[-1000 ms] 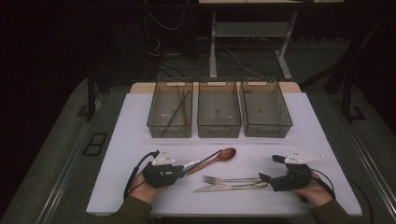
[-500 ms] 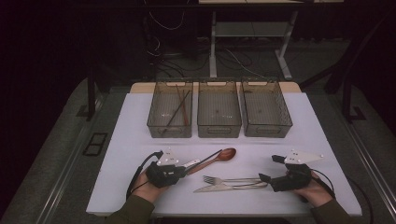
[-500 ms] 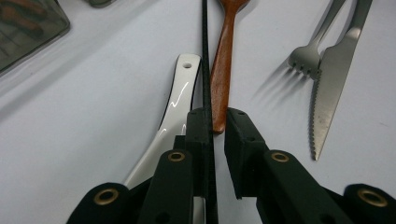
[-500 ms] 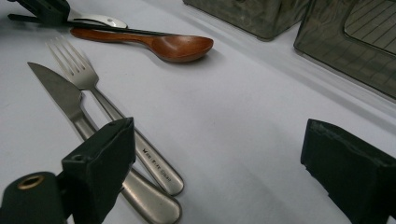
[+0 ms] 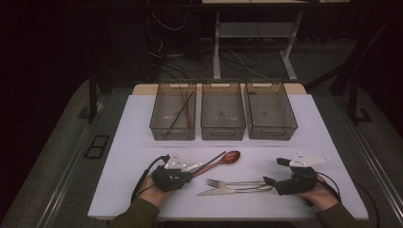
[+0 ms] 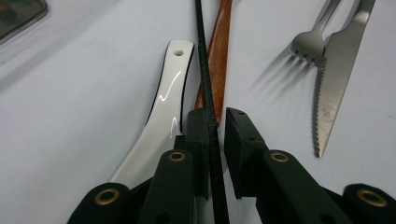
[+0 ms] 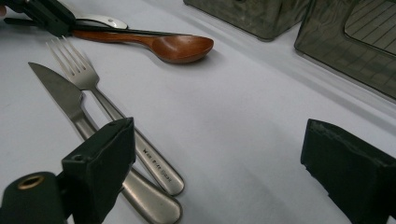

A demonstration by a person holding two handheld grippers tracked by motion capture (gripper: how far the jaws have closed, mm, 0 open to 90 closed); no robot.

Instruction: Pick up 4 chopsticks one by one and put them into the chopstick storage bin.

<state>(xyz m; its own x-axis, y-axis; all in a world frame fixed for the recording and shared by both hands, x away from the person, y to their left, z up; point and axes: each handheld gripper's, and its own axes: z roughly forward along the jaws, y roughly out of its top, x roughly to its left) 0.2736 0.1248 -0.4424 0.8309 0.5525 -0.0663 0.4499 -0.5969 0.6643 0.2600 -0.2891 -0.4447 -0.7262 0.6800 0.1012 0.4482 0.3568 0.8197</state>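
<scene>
My left gripper [image 6: 215,122] lies low on the white table, its jaws closed on a thin black chopstick [image 6: 201,56] that runs forward between the pads. Beside the chopstick lie a white spoon handle [image 6: 168,93] and a wooden spoon [image 5: 228,157]. A steel fork [image 5: 223,182] and a serrated knife [image 5: 223,191] lie side by side in the middle. My right gripper [image 5: 275,171] rests at their handle ends. It stands wide open [image 7: 219,135], its left jaw over the fork [image 7: 84,77] and knife [image 7: 56,86] handles, gripping nothing.
Three clear bins stand in a row at the back: the left bin [image 5: 173,134] holds chopsticks, and the middle bin [image 5: 223,134] and right bin [image 5: 272,134] look bare. The table's front edge runs just under both hands.
My left gripper has edged slightly to the right along the chopstick. The right gripper and the cutlery have stayed put.
</scene>
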